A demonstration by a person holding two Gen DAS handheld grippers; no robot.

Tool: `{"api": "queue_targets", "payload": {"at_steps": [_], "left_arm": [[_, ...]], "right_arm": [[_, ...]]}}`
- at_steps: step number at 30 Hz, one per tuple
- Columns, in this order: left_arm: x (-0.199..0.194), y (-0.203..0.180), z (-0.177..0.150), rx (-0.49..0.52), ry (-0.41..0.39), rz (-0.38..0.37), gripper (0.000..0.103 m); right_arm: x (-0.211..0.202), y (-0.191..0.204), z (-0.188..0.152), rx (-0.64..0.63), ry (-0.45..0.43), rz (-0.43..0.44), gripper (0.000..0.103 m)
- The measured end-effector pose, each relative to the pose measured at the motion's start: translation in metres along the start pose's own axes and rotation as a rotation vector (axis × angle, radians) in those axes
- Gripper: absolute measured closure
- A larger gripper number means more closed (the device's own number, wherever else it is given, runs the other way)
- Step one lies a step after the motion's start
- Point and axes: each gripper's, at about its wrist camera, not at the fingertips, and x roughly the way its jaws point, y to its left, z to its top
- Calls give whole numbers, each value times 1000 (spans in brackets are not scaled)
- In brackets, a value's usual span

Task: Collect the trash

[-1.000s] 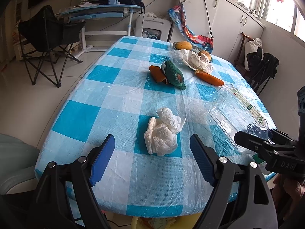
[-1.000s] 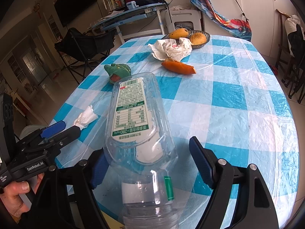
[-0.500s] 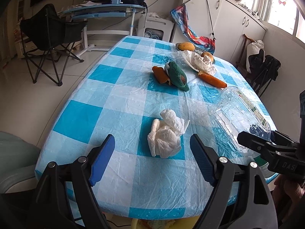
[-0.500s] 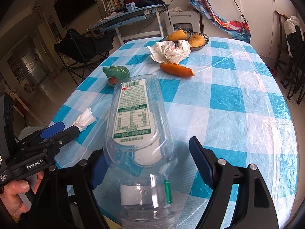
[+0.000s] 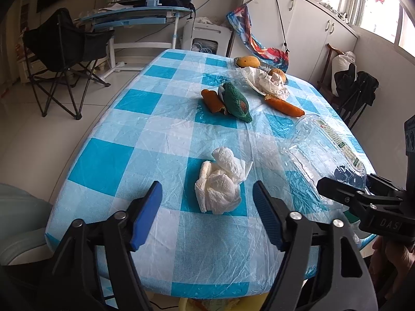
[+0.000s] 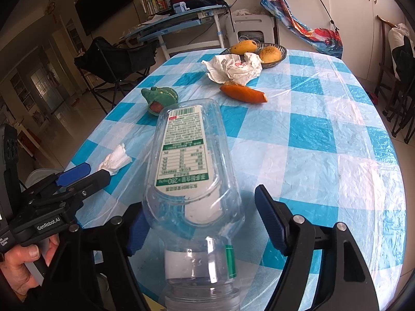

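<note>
tissue wad [image 5: 219, 181] near table edge [image 5: 207, 290]

The bottle's [image 6: 193, 181] neck ran off the near edge; its label print was perhaps too small to read.

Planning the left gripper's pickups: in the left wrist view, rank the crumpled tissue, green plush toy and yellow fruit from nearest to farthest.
From the left gripper:
1. Crumpled tissue, just ahead of the fingers.
2. Green plush toy, mid-table.
3. Yellow fruit, far end.
</note>
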Motion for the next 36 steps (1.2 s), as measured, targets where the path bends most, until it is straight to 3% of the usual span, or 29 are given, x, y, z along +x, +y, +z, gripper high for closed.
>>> {"api": "queue_targets", "payload": {"at_steps": [2,4,5,21,28,36], "left_arm": [[1,-2,0,28,6,7,63],[2,-4,0,51,13,13,80],[2,-4,1,52,13,10,81],[-14,-3,2,16,-44,-27,84],[-16,-3,0,24,-44,-23,84],[-15,-4,0,27,-44,-24,84]], "right_arm": [[0,1,0,-3,1,3,35],[0,1,-1,-3,4,10,43],[0,2,-1,-4,3,10,43],[-13,6,-1,2,-33,38,44],[-4,6,-6,-6,21,26,44],[-4,6,-7,-13,13,36,44]]}}
